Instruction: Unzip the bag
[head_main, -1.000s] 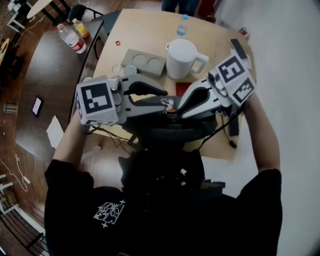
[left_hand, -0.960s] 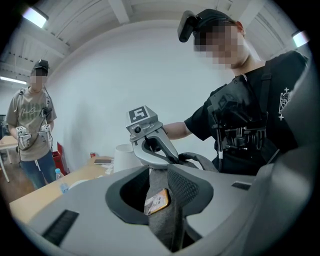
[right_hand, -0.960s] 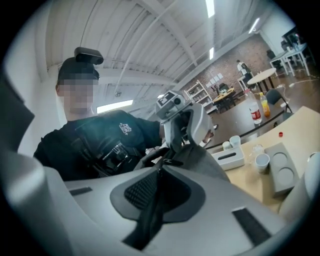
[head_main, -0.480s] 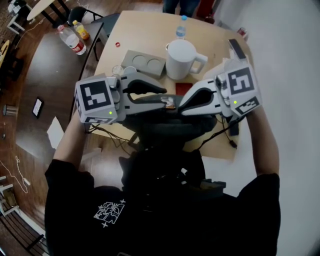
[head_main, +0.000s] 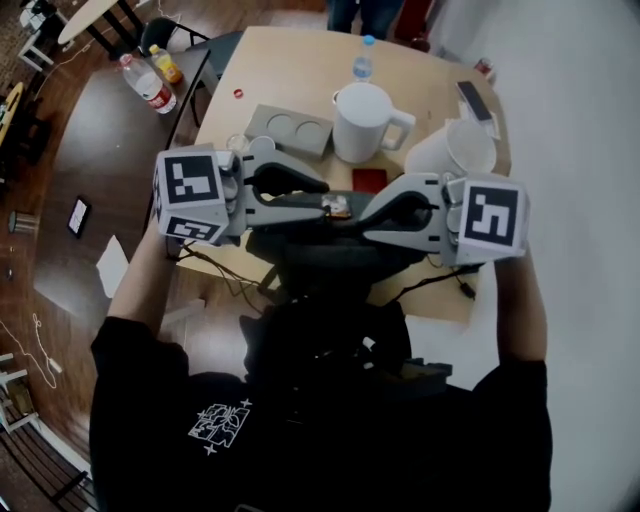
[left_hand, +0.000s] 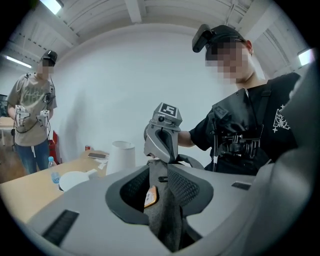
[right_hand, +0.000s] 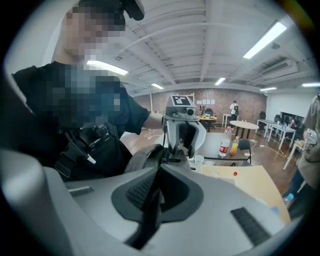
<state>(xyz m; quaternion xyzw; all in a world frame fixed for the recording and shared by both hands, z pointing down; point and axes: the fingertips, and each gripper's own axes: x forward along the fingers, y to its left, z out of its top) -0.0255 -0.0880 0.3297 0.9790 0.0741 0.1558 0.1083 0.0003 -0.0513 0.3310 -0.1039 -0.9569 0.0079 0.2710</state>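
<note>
A dark grey bag (head_main: 330, 262) is held up at the table's near edge, in front of the person. My left gripper (head_main: 322, 203) comes in from the left and is shut on a thick fold of the bag's grey fabric (left_hand: 167, 215), beside a small orange tag (left_hand: 150, 197). My right gripper (head_main: 356, 222) comes in from the right, facing the left one. In the right gripper view its jaws (right_hand: 159, 176) are shut on a thin dark strip of the bag (right_hand: 149, 215). The two sets of fingertips almost meet over the top of the bag.
On the wooden table (head_main: 420, 290) stand a white jug (head_main: 362, 118), a grey cup tray (head_main: 288, 127), a water bottle (head_main: 363, 58), a white bowl (head_main: 455, 150), a phone (head_main: 473, 100) and a red card (head_main: 369, 180). A cable (head_main: 440, 275) hangs over the near edge. Another person (left_hand: 32, 115) stands beyond.
The right gripper has rolled, so its marker cube now faces up toward the head camera and sits lower and further right. The left gripper and the bag have barely moved.
</note>
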